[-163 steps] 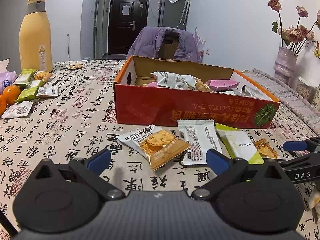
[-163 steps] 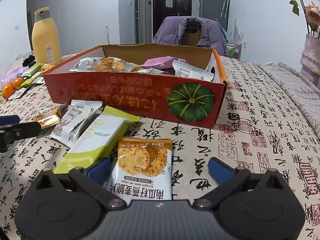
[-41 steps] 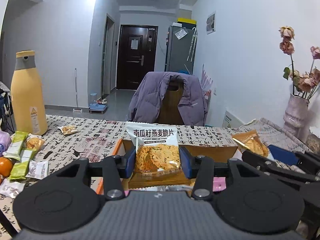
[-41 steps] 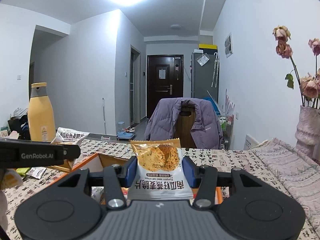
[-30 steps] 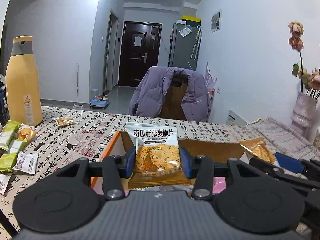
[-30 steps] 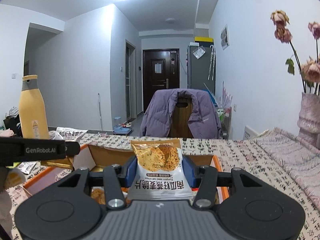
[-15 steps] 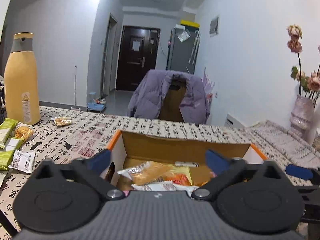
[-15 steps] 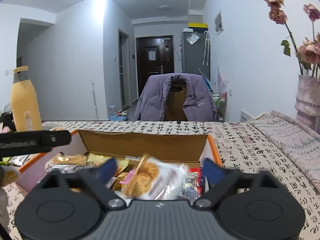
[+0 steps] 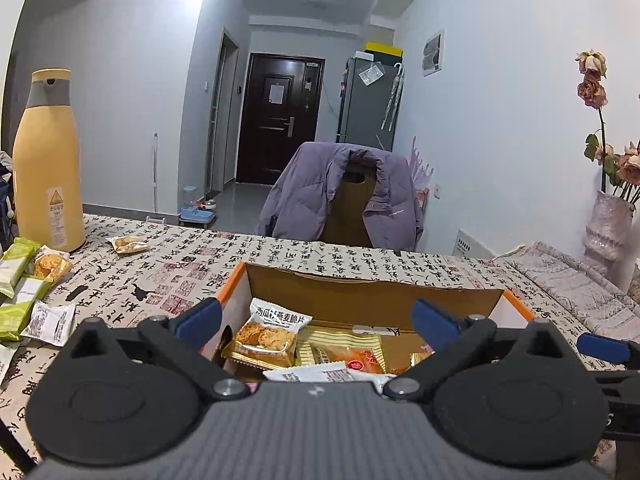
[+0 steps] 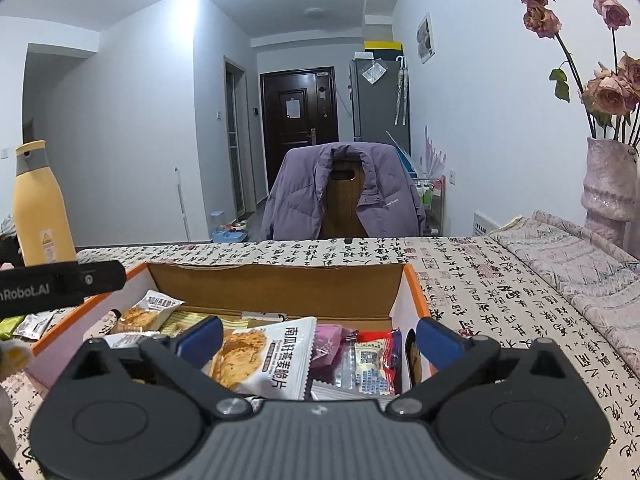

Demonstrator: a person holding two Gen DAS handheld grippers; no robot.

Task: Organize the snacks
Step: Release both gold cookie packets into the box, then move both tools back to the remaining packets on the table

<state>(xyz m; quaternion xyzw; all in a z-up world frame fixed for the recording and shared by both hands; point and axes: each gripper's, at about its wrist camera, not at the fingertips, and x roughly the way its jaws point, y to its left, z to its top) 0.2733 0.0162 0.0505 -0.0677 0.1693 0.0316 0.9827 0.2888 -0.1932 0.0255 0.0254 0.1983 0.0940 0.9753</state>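
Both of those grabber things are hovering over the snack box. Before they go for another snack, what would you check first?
1. Left hand-held gripper open and holding nothing: ok.
2. Right hand-held gripper open and holding nothing: ok.
3. Oat crisp packet lying inside the box: ok.
4. Second oat crisp packet lying inside the box: ok.
5. Snacks left on the tablecloth to fetch: ok, green packets and a small packet lie near the yellow bottle.
6. Room left in the box for all of them: cannot tell.

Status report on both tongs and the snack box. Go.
Left tongs open, empty. Right tongs open, empty. Two crisp packets lying in box. Nothing blocking.
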